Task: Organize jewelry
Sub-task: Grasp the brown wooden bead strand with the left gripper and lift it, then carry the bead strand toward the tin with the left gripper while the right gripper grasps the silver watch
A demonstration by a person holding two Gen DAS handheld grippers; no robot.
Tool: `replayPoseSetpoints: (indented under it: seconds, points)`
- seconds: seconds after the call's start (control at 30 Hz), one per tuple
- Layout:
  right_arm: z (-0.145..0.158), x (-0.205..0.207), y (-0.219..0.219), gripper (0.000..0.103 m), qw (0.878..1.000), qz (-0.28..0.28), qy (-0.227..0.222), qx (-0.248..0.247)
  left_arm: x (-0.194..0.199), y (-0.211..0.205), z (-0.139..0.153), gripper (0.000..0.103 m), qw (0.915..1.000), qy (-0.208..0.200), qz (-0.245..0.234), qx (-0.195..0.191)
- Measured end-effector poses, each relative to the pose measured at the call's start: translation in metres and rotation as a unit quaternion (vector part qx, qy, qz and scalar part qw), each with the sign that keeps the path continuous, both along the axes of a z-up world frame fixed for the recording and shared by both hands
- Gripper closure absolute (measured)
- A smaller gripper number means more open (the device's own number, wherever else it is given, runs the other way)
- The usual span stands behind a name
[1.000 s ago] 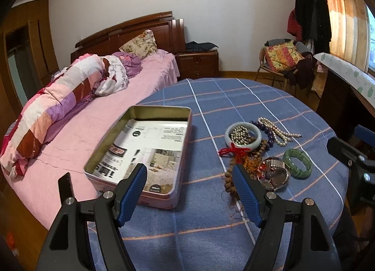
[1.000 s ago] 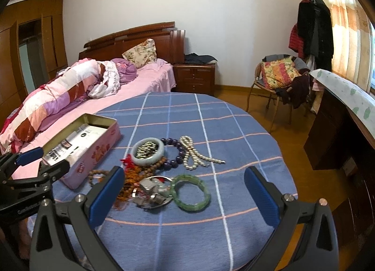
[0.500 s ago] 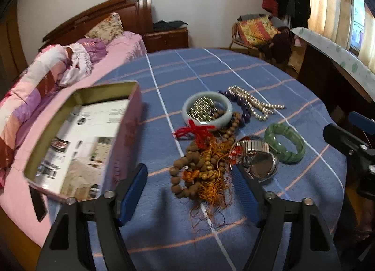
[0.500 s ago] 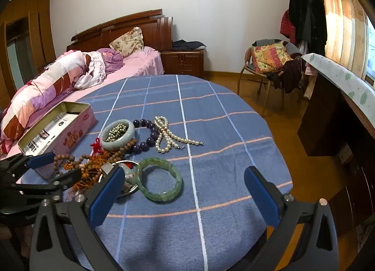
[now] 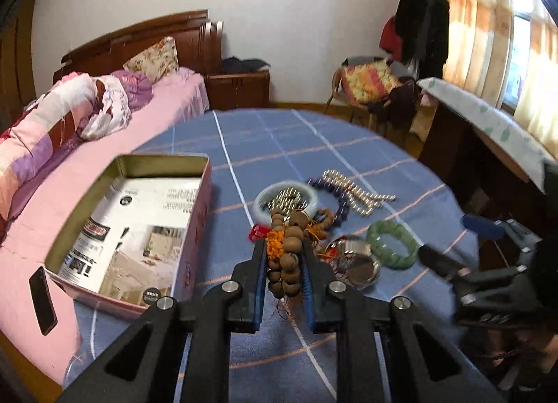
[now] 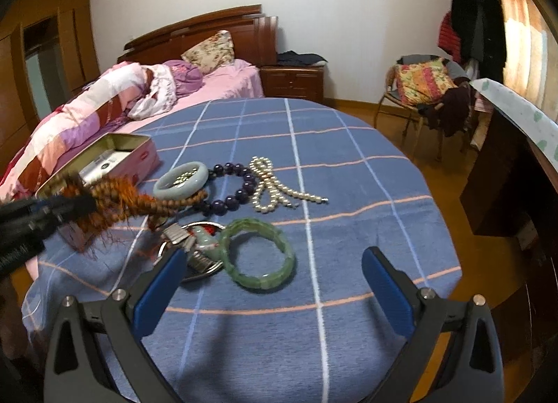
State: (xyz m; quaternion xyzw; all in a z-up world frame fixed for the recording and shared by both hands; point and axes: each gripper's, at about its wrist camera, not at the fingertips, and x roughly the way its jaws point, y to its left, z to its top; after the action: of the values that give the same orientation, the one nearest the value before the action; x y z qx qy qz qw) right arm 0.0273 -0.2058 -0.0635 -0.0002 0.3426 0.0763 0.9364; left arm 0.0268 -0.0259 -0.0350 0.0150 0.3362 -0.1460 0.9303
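Observation:
My left gripper [image 5: 283, 249] is shut on the brown wooden bead string with orange tassels [image 5: 287, 256] and holds it lifted above the blue cloth; it also shows in the right wrist view [image 6: 146, 202]. An open pink tin box [image 5: 139, 228] sits to the left. On the table lie a pale jade bangle [image 6: 181, 184], a purple bead bracelet [image 6: 233, 190], a pearl necklace [image 6: 279, 190], a green bangle [image 6: 258, 253] and a metal watch [image 6: 195, 249]. My right gripper [image 6: 272, 284] is open and empty, just in front of the green bangle.
The round table [image 6: 348, 228] has a blue checked cloth. A bed with pink bedding [image 5: 69, 131] lies left of it. A chair with clothes [image 6: 425, 89] and a dark desk [image 6: 516, 172] stand to the right. A phone [image 5: 42, 298] lies on the bed's edge.
My left gripper closed on the wooden bead string and raised it off the cloth. My right gripper moved closer to the green bangle and stayed open.

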Motion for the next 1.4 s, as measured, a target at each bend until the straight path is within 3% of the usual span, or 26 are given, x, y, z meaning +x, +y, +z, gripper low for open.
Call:
replayPoseSetpoints:
  seconds: [0.13, 0.63, 0.9, 1.0, 1.2, 1.23, 1.27, 1.4]
  points:
    - [-0.003, -0.001, 0.007, 0.008, 1.000, 0.016, 0.005, -0.001, -0.003, 0.002, 0.002, 0.086, 0.9999, -0.009, 0.002, 0.005]
    - [-0.003, -0.001, 0.021, 0.026, 0.998, 0.060, 0.015, 0.015, -0.008, 0.028, 0.036, 0.086, 0.9972, -0.059, 0.011, -0.044]
    - [-0.004, 0.005, 0.040, 0.043, 0.994, 0.103, 0.023, 0.026, -0.013, 0.037, 0.056, 0.086, 0.9947, -0.091, 0.023, -0.042]
    - [-0.008, 0.011, 0.043, 0.048, 0.994, 0.105, 0.030, 0.026, -0.012, 0.038, 0.054, 0.086, 0.9942, -0.098, 0.038, -0.025]
    - [-0.018, 0.021, 0.048, 0.055, 0.993, 0.106, 0.053, 0.021, -0.008, 0.041, 0.039, 0.086, 0.9956, -0.079, 0.042, -0.028]
    - [-0.017, 0.020, 0.049, 0.060, 0.992, 0.109, 0.053, 0.021, -0.007, 0.042, 0.037, 0.086, 0.9958, -0.076, 0.044, -0.028]
    - [-0.018, 0.021, 0.050, 0.078, 0.991, 0.118, 0.060, 0.024, -0.005, 0.043, 0.035, 0.086, 0.9961, -0.071, 0.046, -0.028]
    - [-0.018, 0.021, 0.052, 0.085, 0.989, 0.128, 0.063, 0.029, -0.005, 0.049, 0.033, 0.086, 0.9960, -0.065, 0.054, -0.031]
